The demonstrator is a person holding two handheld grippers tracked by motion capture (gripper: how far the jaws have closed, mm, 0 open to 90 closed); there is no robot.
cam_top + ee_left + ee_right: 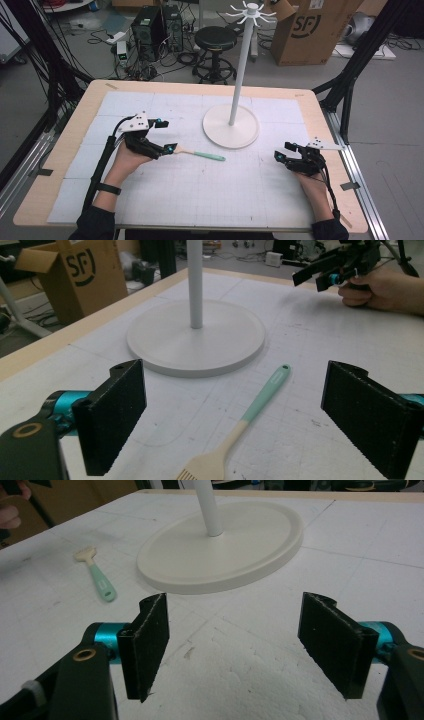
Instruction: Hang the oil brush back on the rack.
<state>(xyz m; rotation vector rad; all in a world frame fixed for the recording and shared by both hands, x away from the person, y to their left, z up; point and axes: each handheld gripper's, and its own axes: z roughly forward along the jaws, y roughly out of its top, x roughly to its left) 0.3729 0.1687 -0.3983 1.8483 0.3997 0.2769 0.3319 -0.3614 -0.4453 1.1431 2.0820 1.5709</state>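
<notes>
Lying flat on the table (300, 210), near the stand (231, 131): small brush (250, 425), between the left gripper (235, 415)'s wide-apart jaws.
Looking light and stiff, likely slippery along the mint handle; taking hold mid-handle. Right gripper (232, 645) gaping, holding nothing.

The letters "SF" stand in dark print inside a curved ring on the side of a brown cardboard box (312, 30) on the floor beyond the table; the left gripper view shows them too.
</notes>
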